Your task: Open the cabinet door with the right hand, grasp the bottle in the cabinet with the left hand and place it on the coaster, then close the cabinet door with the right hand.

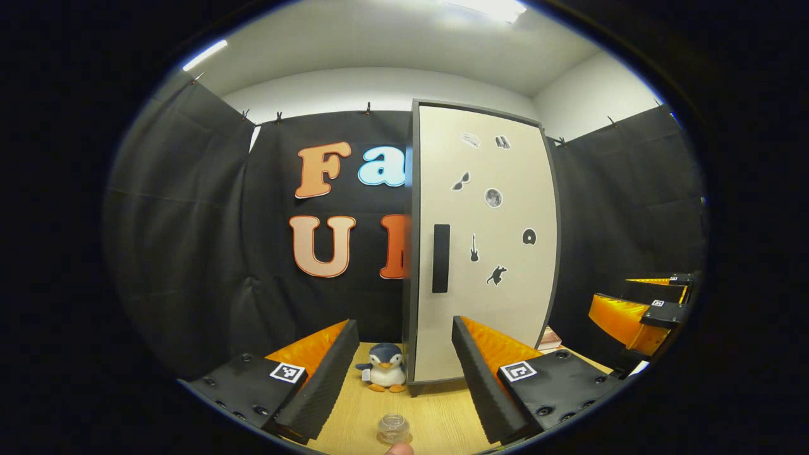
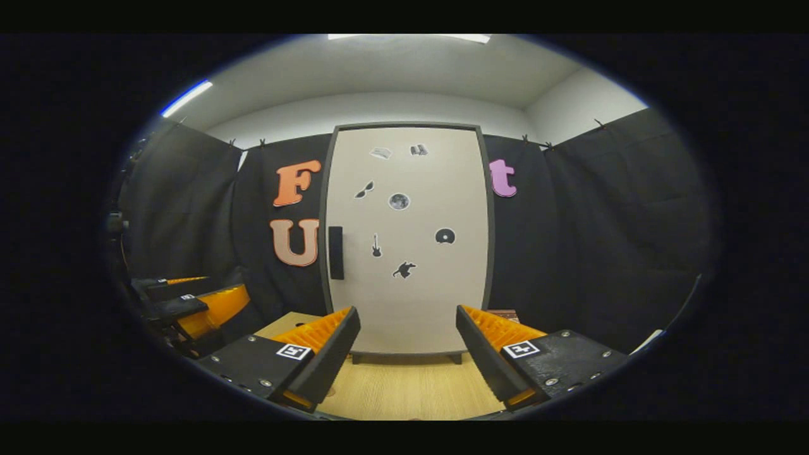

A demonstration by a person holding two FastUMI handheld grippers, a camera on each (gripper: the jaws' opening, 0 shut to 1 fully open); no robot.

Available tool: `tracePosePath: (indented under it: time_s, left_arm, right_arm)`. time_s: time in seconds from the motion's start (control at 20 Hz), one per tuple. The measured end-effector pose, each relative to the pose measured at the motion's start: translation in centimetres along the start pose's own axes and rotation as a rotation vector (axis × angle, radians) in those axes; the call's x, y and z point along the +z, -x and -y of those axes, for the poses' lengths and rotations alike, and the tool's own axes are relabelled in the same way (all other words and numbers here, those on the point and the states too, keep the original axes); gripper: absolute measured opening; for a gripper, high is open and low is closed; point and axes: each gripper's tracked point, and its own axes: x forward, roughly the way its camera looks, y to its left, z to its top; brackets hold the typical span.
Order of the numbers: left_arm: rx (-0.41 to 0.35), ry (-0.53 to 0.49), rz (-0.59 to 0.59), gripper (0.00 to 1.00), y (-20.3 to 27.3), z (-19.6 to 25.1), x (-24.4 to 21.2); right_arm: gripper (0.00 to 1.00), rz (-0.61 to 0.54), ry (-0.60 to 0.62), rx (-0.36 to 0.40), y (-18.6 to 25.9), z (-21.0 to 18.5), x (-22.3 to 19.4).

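Note:
A tall pale cabinet (image 2: 407,284) stands on the wooden table, its door shut and hiding the inside. A black handle (image 2: 335,253) runs down the door's left edge; in the left gripper view the handle (image 1: 440,258) sits straight ahead. My right gripper (image 2: 407,316) is open, facing the door's middle at some distance. My left gripper (image 1: 404,328) is open too, pointed at the cabinet's left edge. A small clear round piece (image 1: 393,428), possibly the coaster, lies on the table between the left fingers, close to the camera.
A penguin plush (image 1: 385,368) sits against the cabinet's left foot. Reddish books (image 1: 548,339) lie to the cabinet's right. The right gripper (image 1: 644,306) shows at the right of the left gripper view, the left gripper (image 2: 189,303) at the left of the right gripper view.

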Motion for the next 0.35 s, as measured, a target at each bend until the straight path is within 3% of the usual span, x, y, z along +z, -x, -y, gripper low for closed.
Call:
tracePosePath:
  time_s: [0.15,0.2,0.35]
  left_arm:
    - [0.013,0.004,0.002,0.96,0.43,-0.21,0.06]
    - [0.020,0.002,-0.003,0.99,0.42,-0.32,-0.05]
    - [0.030,0.008,-0.002,0.94,0.47,-0.43,-0.06]
  right_arm:
    - [0.92,0.002,-0.006,0.005,-0.13,-0.07,0.04]
    - [0.94,-0.001,-0.007,0.005,-0.06,-0.02,-0.05]
    - [0.97,-0.007,0.000,0.007,0.12,0.10,-0.04]
